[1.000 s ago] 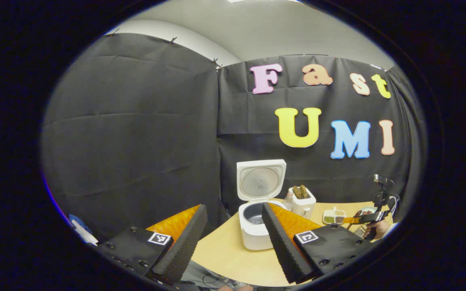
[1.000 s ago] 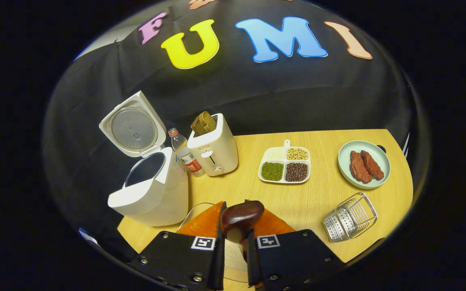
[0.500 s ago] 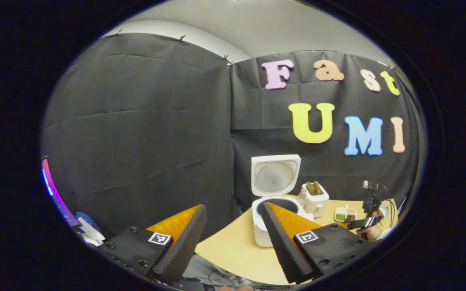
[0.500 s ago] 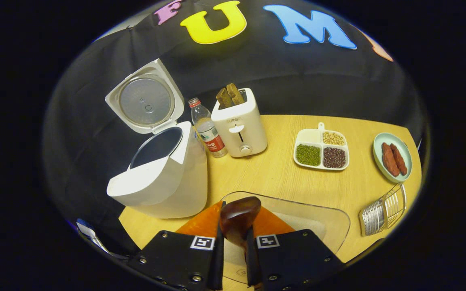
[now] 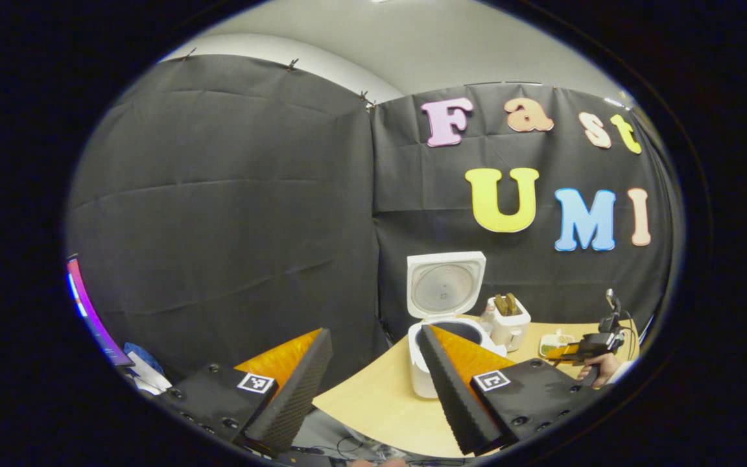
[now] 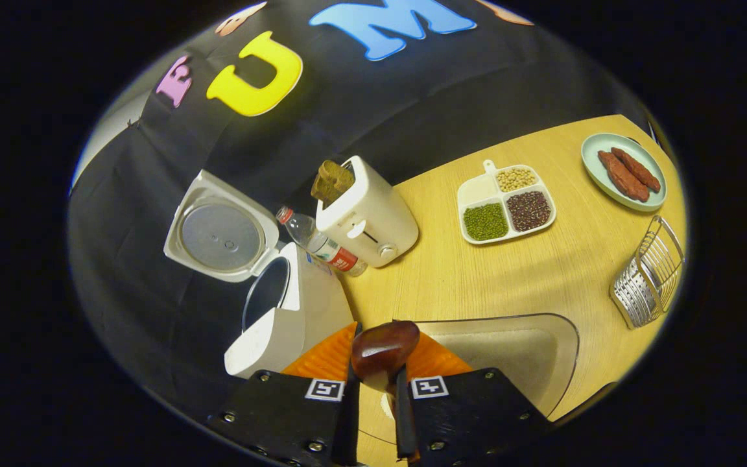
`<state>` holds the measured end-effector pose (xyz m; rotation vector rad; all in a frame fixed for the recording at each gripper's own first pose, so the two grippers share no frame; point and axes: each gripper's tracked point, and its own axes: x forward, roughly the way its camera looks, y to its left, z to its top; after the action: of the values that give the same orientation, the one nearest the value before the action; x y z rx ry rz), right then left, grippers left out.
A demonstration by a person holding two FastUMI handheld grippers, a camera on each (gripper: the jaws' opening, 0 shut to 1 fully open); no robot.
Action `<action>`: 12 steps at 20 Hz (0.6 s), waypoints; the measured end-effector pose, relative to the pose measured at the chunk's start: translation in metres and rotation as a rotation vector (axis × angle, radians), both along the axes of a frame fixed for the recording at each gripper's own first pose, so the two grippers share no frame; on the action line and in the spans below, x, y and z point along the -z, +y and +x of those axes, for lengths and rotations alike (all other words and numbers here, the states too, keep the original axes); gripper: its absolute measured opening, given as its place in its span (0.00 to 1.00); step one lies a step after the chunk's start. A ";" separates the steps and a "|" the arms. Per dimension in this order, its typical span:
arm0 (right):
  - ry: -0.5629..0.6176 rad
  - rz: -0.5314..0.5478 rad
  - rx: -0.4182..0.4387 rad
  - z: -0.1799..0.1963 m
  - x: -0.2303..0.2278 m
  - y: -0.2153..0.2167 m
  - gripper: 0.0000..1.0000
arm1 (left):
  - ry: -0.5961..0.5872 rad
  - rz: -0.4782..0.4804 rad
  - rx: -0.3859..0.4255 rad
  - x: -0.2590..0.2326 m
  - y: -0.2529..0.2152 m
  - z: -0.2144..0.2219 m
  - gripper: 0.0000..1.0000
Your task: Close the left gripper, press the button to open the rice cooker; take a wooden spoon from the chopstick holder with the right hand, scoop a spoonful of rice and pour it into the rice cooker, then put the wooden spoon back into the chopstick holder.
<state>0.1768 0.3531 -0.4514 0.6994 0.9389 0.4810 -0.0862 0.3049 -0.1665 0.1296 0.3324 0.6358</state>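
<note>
The right gripper [image 6: 377, 389] clamps a wooden spoon [image 6: 384, 349], bowl forward, above a clear tub of rice [image 6: 516, 353] on the table [image 6: 477, 272]. The rice cooker [image 6: 283, 311] stands open to its left. The left gripper [image 5: 373, 383] hangs wide open, well short of the cooker.

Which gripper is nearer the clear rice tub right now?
Right. The right gripper, shut on the wooden spoon, hangs over the tub's near end. The left gripper is open, back off the table's corner by the rice cooker.
</note>
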 end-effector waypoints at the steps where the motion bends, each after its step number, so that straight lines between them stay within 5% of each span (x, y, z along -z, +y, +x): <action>1: 0.001 0.026 0.031 0.005 -0.004 -0.009 0.23 | 0.004 -0.004 0.004 0.000 -0.001 0.002 0.95; 7: 0.058 0.239 0.201 0.023 -0.036 -0.041 0.23 | 0.014 0.019 0.029 -0.007 0.003 0.013 0.98; 12: 0.067 0.429 0.254 0.037 -0.100 -0.031 0.23 | 0.003 0.015 0.028 -0.013 0.005 0.015 0.98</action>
<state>0.2134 0.3219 -0.3519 1.2134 0.8009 0.4380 -0.0708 0.3097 -0.1532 0.1492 0.3280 0.6105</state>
